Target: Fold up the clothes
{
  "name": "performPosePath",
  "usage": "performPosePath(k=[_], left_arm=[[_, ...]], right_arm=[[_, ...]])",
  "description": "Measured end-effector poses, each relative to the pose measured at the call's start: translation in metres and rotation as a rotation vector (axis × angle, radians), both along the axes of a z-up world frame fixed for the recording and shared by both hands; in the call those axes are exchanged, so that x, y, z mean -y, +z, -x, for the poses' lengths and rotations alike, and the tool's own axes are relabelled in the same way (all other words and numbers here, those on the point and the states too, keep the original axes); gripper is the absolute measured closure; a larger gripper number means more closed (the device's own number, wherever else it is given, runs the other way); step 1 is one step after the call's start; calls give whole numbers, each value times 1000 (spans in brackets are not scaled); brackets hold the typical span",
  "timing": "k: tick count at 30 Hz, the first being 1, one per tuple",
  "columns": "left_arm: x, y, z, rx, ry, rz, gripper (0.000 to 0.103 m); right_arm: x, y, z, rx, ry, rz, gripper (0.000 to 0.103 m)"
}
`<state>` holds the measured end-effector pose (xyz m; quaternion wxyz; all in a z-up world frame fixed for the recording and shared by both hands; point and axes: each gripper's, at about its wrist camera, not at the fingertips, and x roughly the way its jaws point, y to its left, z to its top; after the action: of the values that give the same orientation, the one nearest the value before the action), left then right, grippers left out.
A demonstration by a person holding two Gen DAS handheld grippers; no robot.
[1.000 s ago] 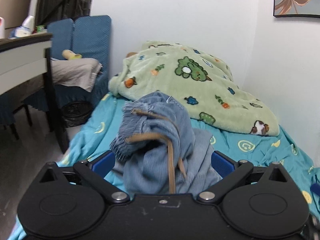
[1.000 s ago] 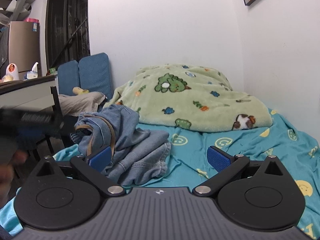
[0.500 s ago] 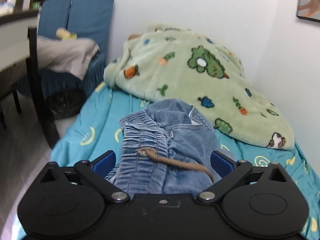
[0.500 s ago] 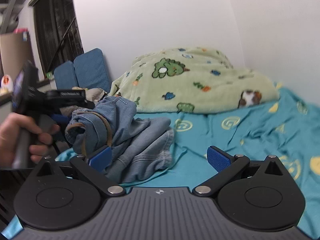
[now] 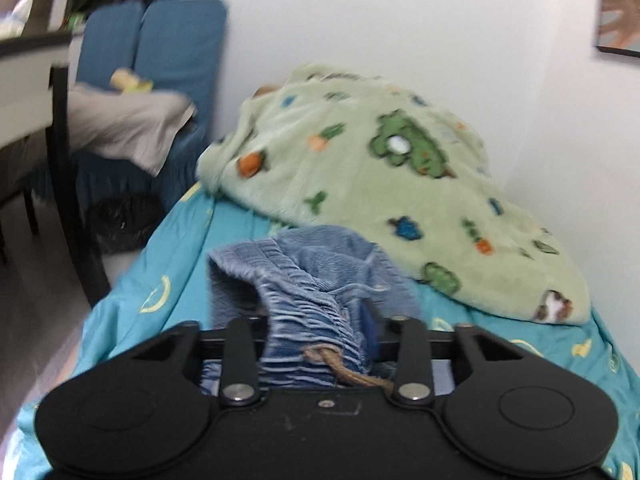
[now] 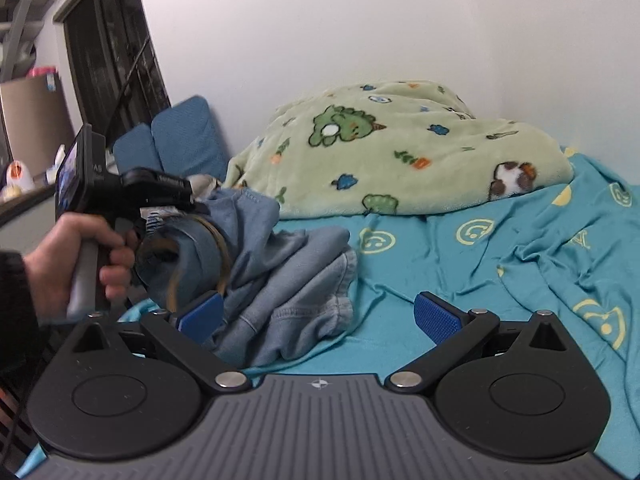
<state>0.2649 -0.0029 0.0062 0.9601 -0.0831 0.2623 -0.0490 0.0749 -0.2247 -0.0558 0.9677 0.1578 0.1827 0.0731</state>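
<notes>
While the left tongs (image 5: 316, 340) clamp the shorts' (image 5: 308, 280) waistband (drawstring dangling), it could slip; right tongs (image 6: 318, 314) gape apart.

Both handheld grippers are showing black linkage arms with silver pivot screws and round black discs at the sides; the right gripper (image 6: 318, 314) is wearing ribbed blue fingertips (image 6: 438, 317) above a grooved grey body. The left gripper (image 5: 316, 320) is carrying a plain black body. A dark knitted sleeve (image 6: 12, 300) is covering the left hand's (image 6: 76, 260) wrist.
</notes>
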Motion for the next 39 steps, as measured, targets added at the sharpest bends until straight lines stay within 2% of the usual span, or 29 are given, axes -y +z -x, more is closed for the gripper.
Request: performPosePath(k=[3,5,8,11,15,18,21,25,27,28,30,33,35,37,39], left_arm=[[28,24,36,99,-41,-46,86],[46,39,58,133,-88,-77,87],[76,53,101,216,-210,-163,88],[105,44,136,212,-345,-231,91],[133,3,163,165,-439,-284,93],[143,-34,161,93,-452,-264,93],[142,-57,158,41,-446,-215,93],[144,-70,153,5,-465,-170,90],[140,-63,164,53,-465,-141,82],[137,-57,172,84,-461,-127,70],[126,-41,185,113,-466,-71,56],[113,-24,194,116,-478,-22,55],[99,-14,199,133,-449,-20,48],[82,-9,198,145,-403,6,40],[63,-6,193,148,-350,47,38]], right_arm=[[0,4,4,6,-7,18,0],[0,8,6,15,-14,40,0],[6,16,12,39,-46,42,0],[16,24,18,51,-84,30,0],[40,30,26,62,-168,-34,0],[52,28,26,52,-204,-57,1],[63,25,26,42,-236,-79,1],[75,22,28,36,-270,-100,1],[76,21,26,39,-258,-99,1],[75,20,25,39,-249,-105,1],[74,20,26,47,-245,-109,2],[76,21,29,65,-262,-111,2],[79,18,27,57,-254,-147,3],[79,13,22,19,-243,-166,4],[81,4,16,-45,-238,-209,7]])
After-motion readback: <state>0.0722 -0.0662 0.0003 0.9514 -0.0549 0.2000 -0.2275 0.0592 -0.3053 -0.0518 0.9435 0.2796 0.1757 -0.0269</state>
